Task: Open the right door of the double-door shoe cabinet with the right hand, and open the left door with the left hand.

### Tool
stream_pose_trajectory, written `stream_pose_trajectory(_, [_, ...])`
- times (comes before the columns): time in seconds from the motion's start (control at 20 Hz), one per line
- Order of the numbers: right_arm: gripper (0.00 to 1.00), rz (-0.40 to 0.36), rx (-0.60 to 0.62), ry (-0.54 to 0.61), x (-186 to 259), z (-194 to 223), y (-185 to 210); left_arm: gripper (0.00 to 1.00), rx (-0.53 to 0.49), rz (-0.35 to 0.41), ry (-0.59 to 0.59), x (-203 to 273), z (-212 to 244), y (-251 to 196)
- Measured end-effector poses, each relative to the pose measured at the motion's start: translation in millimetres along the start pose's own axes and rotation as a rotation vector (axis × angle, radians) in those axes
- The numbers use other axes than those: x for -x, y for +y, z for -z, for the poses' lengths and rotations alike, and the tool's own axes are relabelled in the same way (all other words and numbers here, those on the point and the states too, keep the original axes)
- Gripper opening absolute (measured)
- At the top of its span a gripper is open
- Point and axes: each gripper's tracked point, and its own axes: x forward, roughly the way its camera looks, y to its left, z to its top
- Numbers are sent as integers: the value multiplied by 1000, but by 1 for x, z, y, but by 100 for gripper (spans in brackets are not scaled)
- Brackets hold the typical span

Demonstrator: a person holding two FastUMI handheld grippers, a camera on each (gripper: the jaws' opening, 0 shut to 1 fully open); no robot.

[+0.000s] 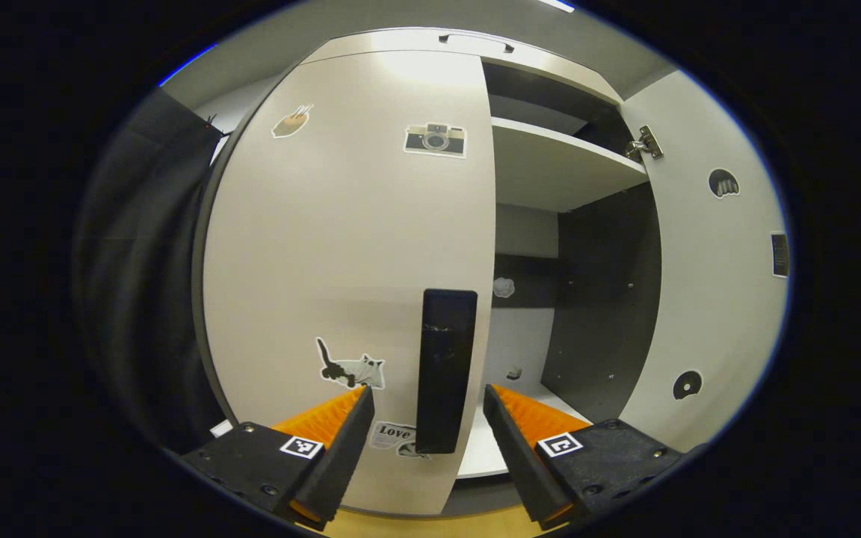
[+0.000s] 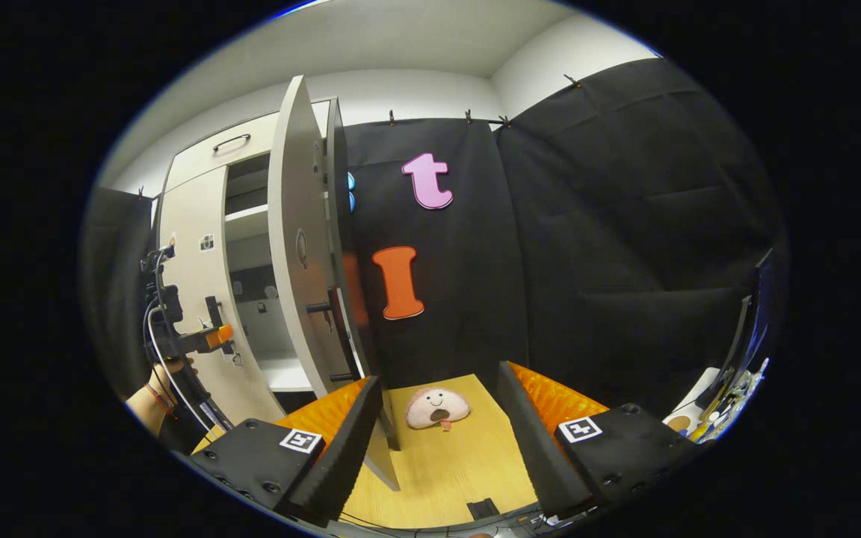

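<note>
The white shoe cabinet's left door point(image 1: 348, 254) is closed, with stickers on it and a black upright handle point(image 1: 445, 370) near its right edge. My left gripper point(image 1: 427, 407) is open, its fingers on either side of that handle without pressing it. The right door point(image 1: 707, 284) stands swung open, showing a shelf point(image 1: 557, 161) and the dark inside. In the right gripper view the open right door point(image 2: 300, 246) is edge-on at left, and my right gripper point(image 2: 438, 400) is open, holding nothing, away from it. The left gripper point(image 2: 210, 336) and a hand point(image 2: 158, 400) show by the closed door point(image 2: 195, 299).
A small pale plush toy point(image 2: 436, 407) lies on the wooden floor point(image 2: 445, 463) ahead of the right gripper. Black cloth walls point(image 2: 625, 246) close the booth behind and to the right. A monitor and clutter point(image 2: 737, 366) stand at the far right.
</note>
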Motion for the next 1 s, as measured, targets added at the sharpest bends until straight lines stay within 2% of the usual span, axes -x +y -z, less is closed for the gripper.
stream_pose_trajectory(0.05, [99,1,-2,-3,0,0,1,83,-7,-6,-2,-4,-1,0])
stream_pose_trajectory(0.1, [99,1,-5,-3,-1,0,1,71,-20,-23,2,-7,1,4])
stream_pose_trajectory(0.15, [99,-3,-7,-2,0,0,3,67,-24,-27,7,-8,2,5])
stream_pose_trajectory(0.2, [99,-10,-7,-1,0,1,5,58,-19,-23,12,-10,4,3])
stream_pose_trajectory(0.35, [99,-20,7,1,1,3,7,49,-14,-3,29,-11,12,-3])
stream_pose_trajectory(0.45, [99,-19,17,3,1,4,6,34,-52,3,35,-12,13,-4])
stream_pose_trajectory(0.7, [99,-19,25,9,4,5,3,19,-36,26,28,-5,14,-2])
stream_pose_trajectory(1.0, [99,-41,34,13,19,12,5,18,-46,9,30,10,15,4])
